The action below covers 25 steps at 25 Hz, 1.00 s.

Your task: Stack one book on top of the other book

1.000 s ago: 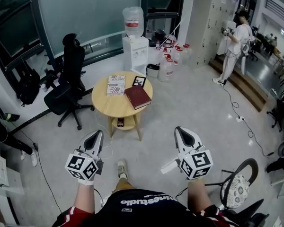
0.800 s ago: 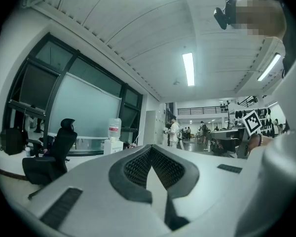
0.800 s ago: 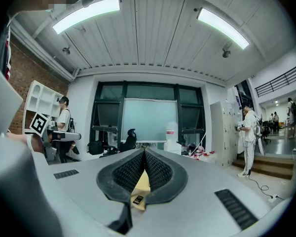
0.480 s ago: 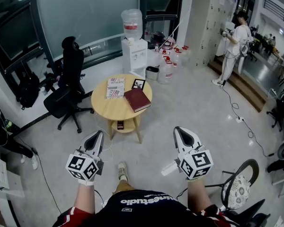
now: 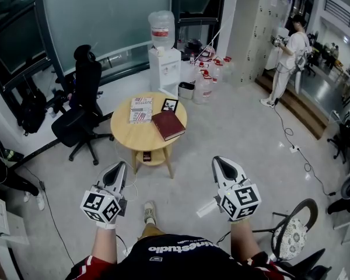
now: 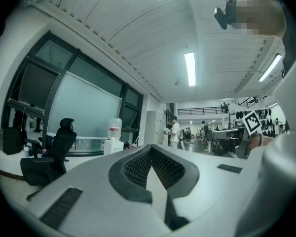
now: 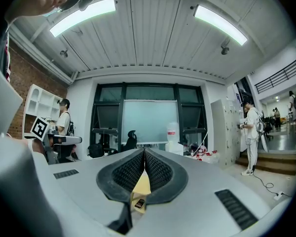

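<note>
On the round wooden counter (image 5: 141, 139), seen from the head view, a dark red book (image 5: 168, 125) lies flat at the right side. A pale book with red lettering (image 5: 141, 108) lies flat at the far left side. The two are just beside each other, not stacked. A small framed card (image 5: 170, 104) sits at the counter's far edge, beyond the red book. Both tools are held well short of the counter, near the person's body: the left hand-held gripper (image 5: 120, 167) and the right hand-held gripper (image 5: 219, 162) each point toward it. A black office chair (image 5: 81, 107) stands left of the counter and a water dispenser (image 5: 166, 63) behind it.

From the left gripper view, the left hand-held gripper (image 6: 151, 153) has its jaws pressed together at the tips, holding nothing.

From the right gripper view, the right hand-held gripper (image 7: 144, 154) is likewise closed tip to tip and empty. A sliver of the counter's pale wood (image 7: 142, 184) shows through the slit below the tips.
</note>
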Available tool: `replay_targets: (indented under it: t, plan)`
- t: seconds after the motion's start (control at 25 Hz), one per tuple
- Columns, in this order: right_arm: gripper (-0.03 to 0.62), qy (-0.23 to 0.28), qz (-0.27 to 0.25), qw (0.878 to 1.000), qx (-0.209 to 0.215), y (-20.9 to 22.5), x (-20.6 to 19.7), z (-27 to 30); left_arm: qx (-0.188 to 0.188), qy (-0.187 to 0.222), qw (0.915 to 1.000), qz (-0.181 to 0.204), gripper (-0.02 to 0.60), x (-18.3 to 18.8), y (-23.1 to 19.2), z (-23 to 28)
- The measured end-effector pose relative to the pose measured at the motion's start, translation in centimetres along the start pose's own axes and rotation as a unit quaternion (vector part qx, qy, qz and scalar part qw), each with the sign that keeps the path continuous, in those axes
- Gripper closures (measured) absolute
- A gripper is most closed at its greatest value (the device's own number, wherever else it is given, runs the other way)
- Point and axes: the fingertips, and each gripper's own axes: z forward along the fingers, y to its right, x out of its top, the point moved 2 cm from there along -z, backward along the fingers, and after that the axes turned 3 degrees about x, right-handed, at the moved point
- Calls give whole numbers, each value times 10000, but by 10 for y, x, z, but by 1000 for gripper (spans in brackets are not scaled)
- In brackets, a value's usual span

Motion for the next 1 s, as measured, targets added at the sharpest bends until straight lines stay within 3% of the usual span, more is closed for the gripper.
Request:
replay_targets:
  t: [0.6,1.0]
  plan:
    - [565,-66,-87,9999,96,13,8,60,86,74,9999,-126,565,1,-39,41]
    - [565,-192,-189,9996,117,25,12,125,245,80,9995,-195,565,3,-96,85]
